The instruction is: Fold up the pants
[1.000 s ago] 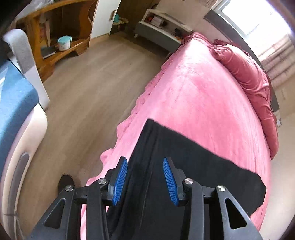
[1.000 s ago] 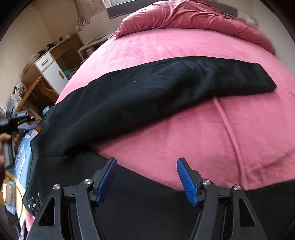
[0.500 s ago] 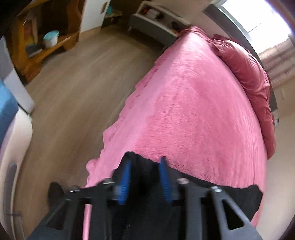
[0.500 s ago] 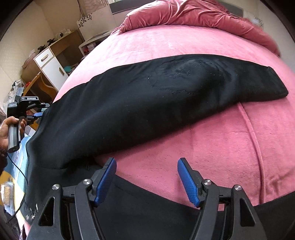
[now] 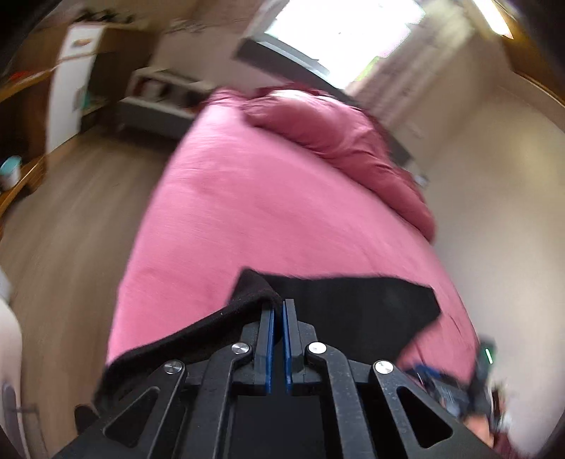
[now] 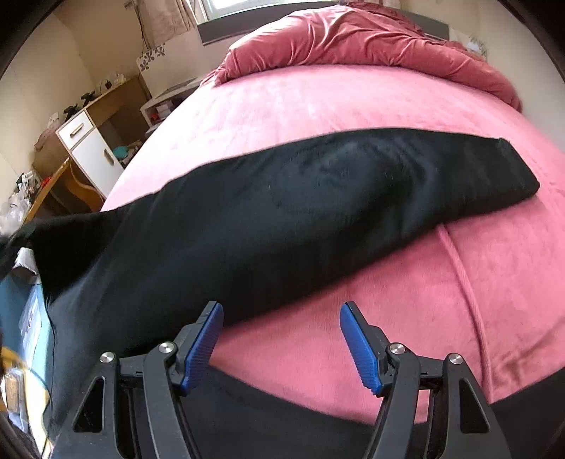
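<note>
Left gripper (image 5: 279, 305): the 2 blue pads closed to a thin slit, a fold of the black pants (image 5: 353, 303) bunched against the tip of the left-hand finger and lifted off the bed. Whether cloth actually sits between the pads cannot be told; the picture is motion-blurred. From the tips a raised edge of fabric runs down and to the left, off the bed's near corner.

Right gripper (image 6: 280, 325): jaws wide apart, nothing between them. Its pads hover over bare pink cover, with one part of the pants (image 6: 282, 219) just beyond the left-hand fingertip and another dark band of the same garment under the gripper body at the bottom of the view.

Pants: black, long, 1 leg stretched flat across the bed from lower left to a squared hem at the right. At the left end the cloth rises off the bed edge.

Surface: bed (image 6: 317, 106) under a pink plush cover, a raised seam running through it at the right. A crumpled, darker pink duvet (image 6: 370, 39) is heaped along the far end below the window (image 5: 339, 31).

Room, right wrist view: wooden desk with a white drawer cabinet (image 6: 88, 148) at the left, cluttered top; a low white shelf unit (image 6: 166, 102) against the cream wall. Something blue (image 6: 17, 310) lies beside the bed at lower left.

Room, left wrist view: light wood floor (image 5: 70, 219) left of the bed; plain cream wall on the right; the other gripper (image 5: 469, 385) blurred at the lower right edge.
</note>
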Motion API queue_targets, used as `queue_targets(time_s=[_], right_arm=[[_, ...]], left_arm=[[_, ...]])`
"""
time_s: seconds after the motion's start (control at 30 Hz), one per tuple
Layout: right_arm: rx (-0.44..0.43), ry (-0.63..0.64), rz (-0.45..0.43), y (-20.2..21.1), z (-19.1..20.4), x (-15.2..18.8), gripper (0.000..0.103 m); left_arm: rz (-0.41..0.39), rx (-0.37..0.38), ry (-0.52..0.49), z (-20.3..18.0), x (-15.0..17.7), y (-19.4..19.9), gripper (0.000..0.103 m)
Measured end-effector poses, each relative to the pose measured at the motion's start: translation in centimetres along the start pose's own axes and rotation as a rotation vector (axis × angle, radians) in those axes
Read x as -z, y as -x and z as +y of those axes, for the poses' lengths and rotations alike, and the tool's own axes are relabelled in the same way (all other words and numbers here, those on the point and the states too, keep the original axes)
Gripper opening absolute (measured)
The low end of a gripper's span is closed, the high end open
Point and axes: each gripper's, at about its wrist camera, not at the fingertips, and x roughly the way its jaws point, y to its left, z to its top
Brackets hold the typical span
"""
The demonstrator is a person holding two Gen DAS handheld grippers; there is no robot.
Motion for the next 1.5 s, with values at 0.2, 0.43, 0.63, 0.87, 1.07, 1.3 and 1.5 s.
queue_targets(time_s=[0.2,0.43,0.63,0.87,1.07,1.3,1.5], right_arm=[[-0.02,-0.031,0.006,-0.7,0.3,-1.9,0.069],[-0.085,-0.09,0.037,-1.5,0.3,-3.1,0.068],[-0.246,-0.146,0.07,-3.0,1.6,-5.4,0.068],[-0.31,-0.233,0.111,-6.0,2.8,-7.6,0.068],[-0.455,-0.281,0.236,-8.7,4.3,-7.6,0.056],[-0.763,-0.184,0.381,-7.6,10.2,-1.6,0.056],[-0.857,-0.1,0.428,-6.3,15.1,3.0,0.03]], left_arm=[[0.045,0.065,-0.116,-3.9,5.3,2.9,0.004],[0.074,0.094,-0.102,-3.6,9.7,5.4,0.003],[0.102,0.107,-0.112,-4.1,12.3,6.5,0.003],[0.135,0.102,-0.084,-3.1,14.7,7.7,0.003],[0.131,0.083,-0.051,-2.3,14.5,7.7,0.003],[0.122,0.058,-0.051,-2.2,14.3,7.6,0.003],[0.099,0.038,-0.028,-2.0,14.2,8.1,0.004]])
